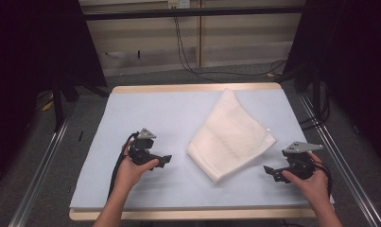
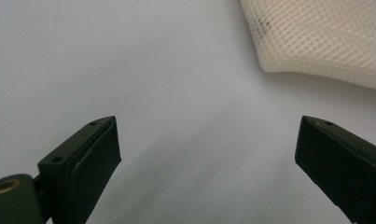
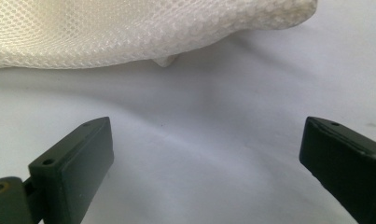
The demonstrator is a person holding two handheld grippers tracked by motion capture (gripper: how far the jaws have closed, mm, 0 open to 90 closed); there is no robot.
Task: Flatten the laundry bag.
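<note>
1. High view: the folded white mesh cloth (image 1: 230, 137) lies right of centre on the bench (image 1: 131, 113), between the two hands. The left hand-held gripper (image 1: 167, 159) and the right hand-held gripper (image 1: 267, 169) point inward at it, both apart from it. Approach low and level, I judge.
2. Left gripper view: the jaws stand wide with nothing between them; the cloth's rounded edge (image 2: 316, 42) lies ahead, up and right. Steer that way before closing.
3. Right gripper view: the jaws gape, empty; the cloth's edge (image 3: 153, 32) lies ahead, close. Slide one jaw under the lifted fold so all layers are likely caught.
</note>
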